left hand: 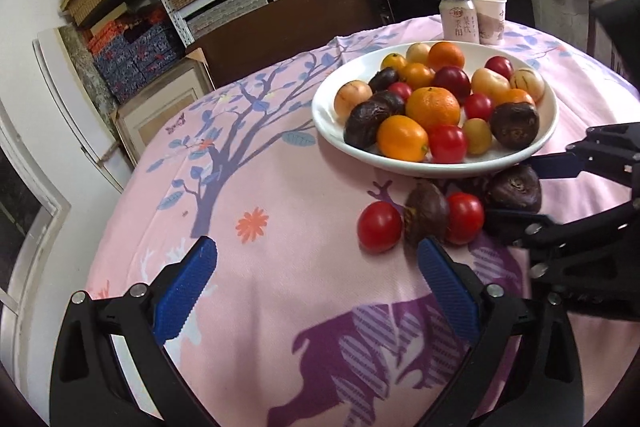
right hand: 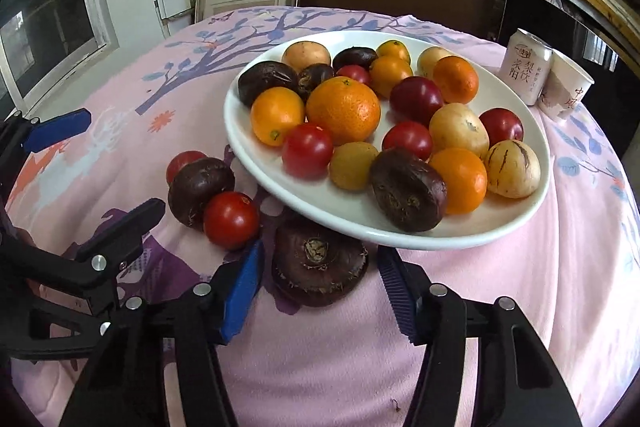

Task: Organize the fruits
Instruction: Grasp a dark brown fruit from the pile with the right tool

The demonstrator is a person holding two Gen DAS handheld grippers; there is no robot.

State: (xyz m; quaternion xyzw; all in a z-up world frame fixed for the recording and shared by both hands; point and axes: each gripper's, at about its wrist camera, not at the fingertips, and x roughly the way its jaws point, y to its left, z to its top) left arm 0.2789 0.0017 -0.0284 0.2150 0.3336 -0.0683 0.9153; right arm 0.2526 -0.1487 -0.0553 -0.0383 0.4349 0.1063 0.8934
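Clearly we have the right hand-held gripper [right hand: 320, 275] spread open around a dark brown fruit [right hand: 319, 267] on the tabletop [right hand: 520, 287], tucked against the plate [right hand: 248, 147], probably to lift it in. Our left hand-held gripper [left hand: 316, 269] hangs open and empty near two tomatoes [left hand: 379, 226] and another brown fruit [left hand: 425, 213]. The plate's rim hides part of the target fruit, so we cannot tell whether either pad touches it.

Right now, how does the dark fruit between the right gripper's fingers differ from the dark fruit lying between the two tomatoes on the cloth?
The dark fruit by the right gripper sits at the plate rim, partly under it; the dark fruit between the tomatoes lies clear of the plate.
The first shows its stem scar to the camera; the second shows a smoother side.
The first touches no tomato; the second sits against both.
Both are dark purple-brown, wrinkled, and off the plate.
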